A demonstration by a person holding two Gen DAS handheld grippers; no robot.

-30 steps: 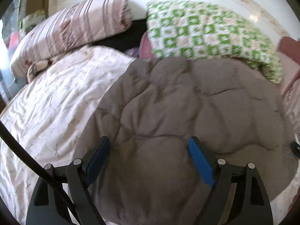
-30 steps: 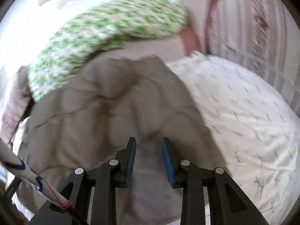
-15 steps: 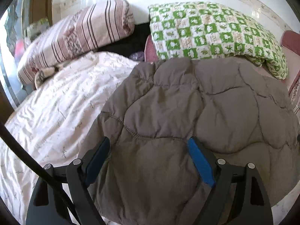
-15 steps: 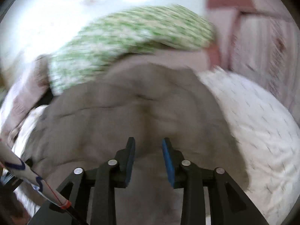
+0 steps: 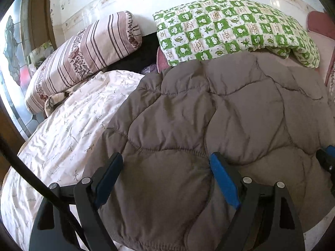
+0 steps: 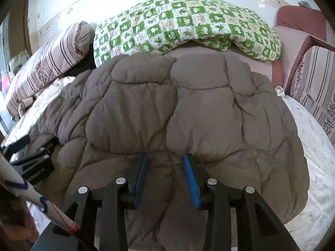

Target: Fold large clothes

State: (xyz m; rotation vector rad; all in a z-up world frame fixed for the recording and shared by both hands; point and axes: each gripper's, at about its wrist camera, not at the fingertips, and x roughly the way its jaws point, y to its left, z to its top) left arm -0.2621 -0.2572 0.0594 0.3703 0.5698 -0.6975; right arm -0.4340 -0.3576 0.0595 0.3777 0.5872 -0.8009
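A puffy grey-brown quilted jacket (image 5: pixel 209 125) lies spread on the white flowered bed sheet (image 5: pixel 62 138). My left gripper (image 5: pixel 165 156) hovers over the jacket's near left part, jaws wide open with only flat fabric below them. The right gripper (image 6: pixel 165 156) sits over the jacket (image 6: pixel 188 108) near its front middle. Its jaws are opening, with a modest gap and no fabric pinched between the blue pads (image 6: pixel 190 175). Each gripper shows at the edge of the other's view: the right gripper (image 5: pixel 326 161) and the left gripper (image 6: pixel 31 152).
A green-and-white checked quilt (image 5: pixel 230 29) lies behind the jacket against the white wall. A striped pillow (image 5: pixel 83 56) is at the back left, and another striped cushion (image 6: pixel 314 92) with a dark red frame stands at the right. Bare sheet (image 6: pixel 318 156) flanks the jacket.
The right gripper has swung across over the jacket, rolled level, and its jaws have widened. The left gripper shifted slightly and stayed wide open.
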